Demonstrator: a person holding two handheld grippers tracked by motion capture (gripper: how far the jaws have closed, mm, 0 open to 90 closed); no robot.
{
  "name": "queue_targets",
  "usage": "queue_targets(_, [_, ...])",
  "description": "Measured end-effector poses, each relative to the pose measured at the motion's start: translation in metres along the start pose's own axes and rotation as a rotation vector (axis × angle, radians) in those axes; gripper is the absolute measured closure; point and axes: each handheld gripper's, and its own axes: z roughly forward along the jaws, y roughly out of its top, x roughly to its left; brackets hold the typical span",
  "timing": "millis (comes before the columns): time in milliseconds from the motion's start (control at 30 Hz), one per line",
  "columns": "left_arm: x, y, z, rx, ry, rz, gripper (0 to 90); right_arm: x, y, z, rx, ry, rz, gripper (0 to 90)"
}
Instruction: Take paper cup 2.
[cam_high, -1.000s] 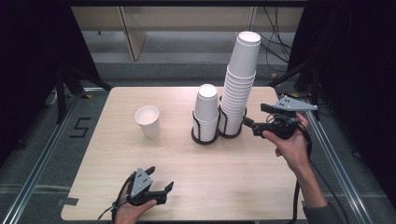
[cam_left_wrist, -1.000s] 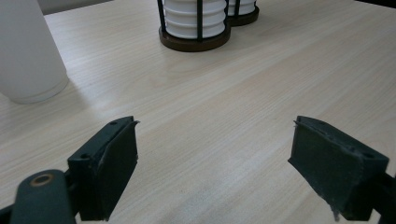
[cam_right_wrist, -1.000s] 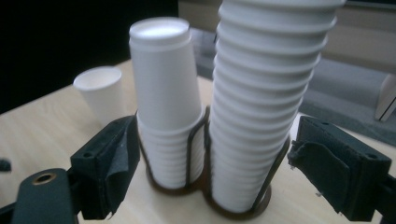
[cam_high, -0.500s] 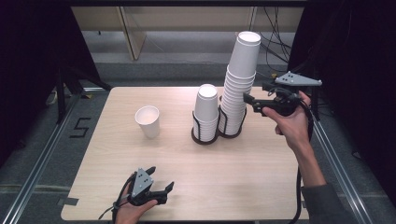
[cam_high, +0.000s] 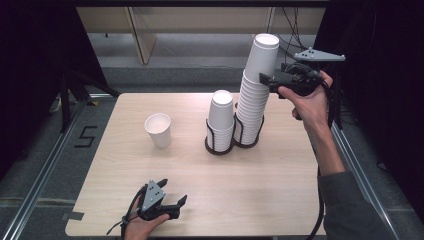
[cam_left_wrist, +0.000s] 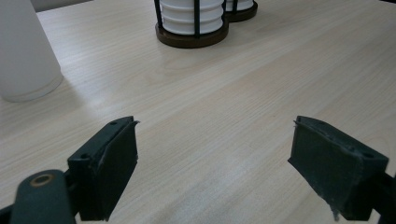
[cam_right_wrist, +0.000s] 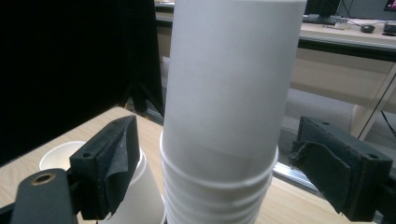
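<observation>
Right gripper (cam_high: 267, 79) is up at the top of the tall cup stack (cam_high: 255, 95), jaws apart on either side of the top cup (cam_right_wrist: 233, 88), pads not touching it, so this reads as lining up to pull one cup off. Stack sits in the right-hand ring of the black wire holder (cam_high: 235, 142), mid-table, towards the far right. Next move: close on the top cup above its rim and lift straight up; the nested cups below may cling and come along, and a stack this tall looks easy to tip if the pull goes sideways. Short cup stack (cam_high: 221, 117) stands in the left ring, touching close beside the tall one, so little room on that side. Single cup (cam_high: 158, 130) stands upright, well apart to the left, not in the way. Left gripper (cam_high: 172, 207) rests low at the near edge of the table (cam_high: 280, 200), jaws apart and empty; hard to say if it actually touches the wood
</observation>
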Motion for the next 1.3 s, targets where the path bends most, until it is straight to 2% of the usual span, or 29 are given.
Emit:
queue_targets(100, [0.000,0.000,0.001,-0.008,-0.008,0.001,14.3,0.000,0.005,0.008,-0.015,0.004,0.020,15.5])
queue_targets(133, [0.000,0.000,0.001,-0.010,-0.009,-0.001,14.4,-0.001,0.008,0.012,-0.011,-0.003,0.005,15.5])
queue_targets(200, [0.000,0.000,0.001,-0.010,-0.010,-0.003,14.3,0.000,0.009,0.015,-0.003,-0.005,0.010,15.5])
queue_targets(233, [0.000,0.000,0.001,-0.011,-0.009,-0.004,14.3,0.001,0.012,0.021,0.002,-0.026,0.000,15.3])
queue_targets(267, [0.000,0.000,0.001,-0.011,-0.010,-0.004,14.4,0.002,0.013,0.022,0.005,-0.030,0.015,15.2])
queue_targets(300, [-0.001,0.000,0.001,-0.011,-0.011,-0.005,14.4,0.000,0.014,0.025,0.003,-0.038,-0.006,15.1])
queue_targets(333, [-0.001,0.000,0.001,-0.011,-0.011,-0.005,14.4,0.000,0.014,0.025,0.003,-0.038,-0.006,15.1])
queue_targets(433, [-0.001,0.000,0.001,-0.004,-0.008,-0.001,14.4,-0.001,0.019,0.036,0.017,-0.047,0.017,15.1])
queue_targets(500, [-0.001,0.000,0.001,-0.004,-0.009,-0.001,14.4,-0.001,0.019,0.041,0.026,-0.055,0.009,14.6])
queue_targets(700, [-0.001,0.000,0.001,-0.017,-0.018,-0.007,14.4,-0.001,0.022,0.052,0.041,-0.067,0.026,14.5])
queue_targets(767, [-0.001,0.000,0.001,-0.013,-0.015,-0.003,14.4,-0.001,0.023,0.052,0.045,-0.075,0.018,14.9])
queue_targets(800, [-0.001,0.000,0.001,-0.013,-0.016,-0.003,14.4,0.000,0.024,0.052,0.051,-0.077,0.032,15.1])
queue_targets(933, [-0.002,0.000,0.000,-0.003,-0.010,0.000,14.4,0.001,0.029,0.049,0.023,-0.073,0.040,15.8])
queue_targets(1300, [-0.003,0.000,0.002,0.007,-0.014,0.007,14.4,0.009,0.055,0.037,-0.038,-0.121,0.033,16.0])
